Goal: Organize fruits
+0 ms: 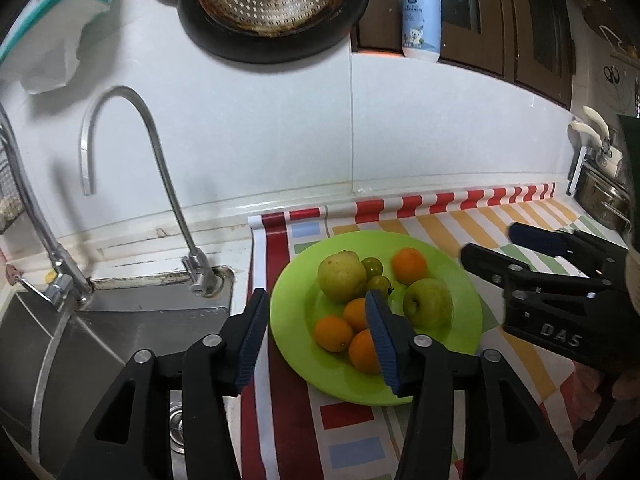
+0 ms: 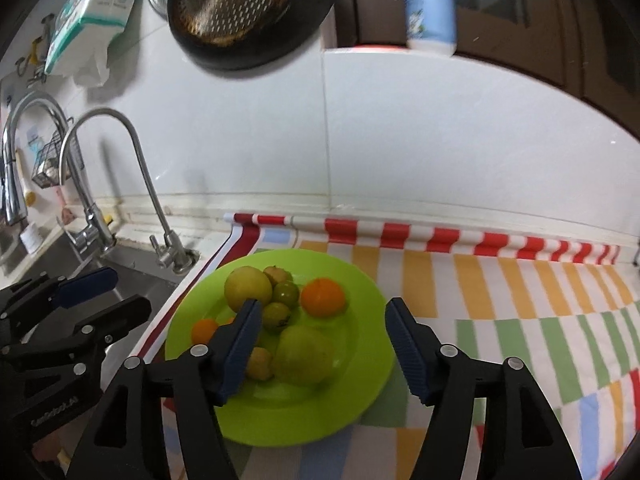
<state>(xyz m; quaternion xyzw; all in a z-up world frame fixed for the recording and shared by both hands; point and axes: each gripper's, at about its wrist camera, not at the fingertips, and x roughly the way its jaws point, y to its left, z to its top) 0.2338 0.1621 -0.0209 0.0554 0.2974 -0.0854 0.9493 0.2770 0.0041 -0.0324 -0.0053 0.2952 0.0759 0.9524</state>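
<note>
A lime-green plate (image 1: 460, 308) (image 2: 360, 300) sits on a striped cloth and holds the fruit: a yellow-green guava (image 1: 342, 276) (image 2: 247, 286), a green apple (image 1: 428, 303) (image 2: 306, 354), several oranges (image 1: 409, 266) (image 2: 323, 297) and small green fruits (image 1: 373, 267) (image 2: 286, 293). My left gripper (image 1: 316, 340) is open and empty, above the plate's left edge. My right gripper (image 2: 324, 344) is open and empty, above the plate's middle; it also shows at the right of the left wrist view (image 1: 492, 246).
A steel sink (image 1: 132, 332) with two faucets (image 1: 160, 168) lies left of the plate. A white tiled wall stands behind. A pan (image 1: 272, 4), a tissue pack (image 1: 52, 12) and a lotion bottle (image 1: 422, 12) are above. Pots (image 1: 604, 196) stand far right. The striped cloth (image 2: 520, 300) stretches right.
</note>
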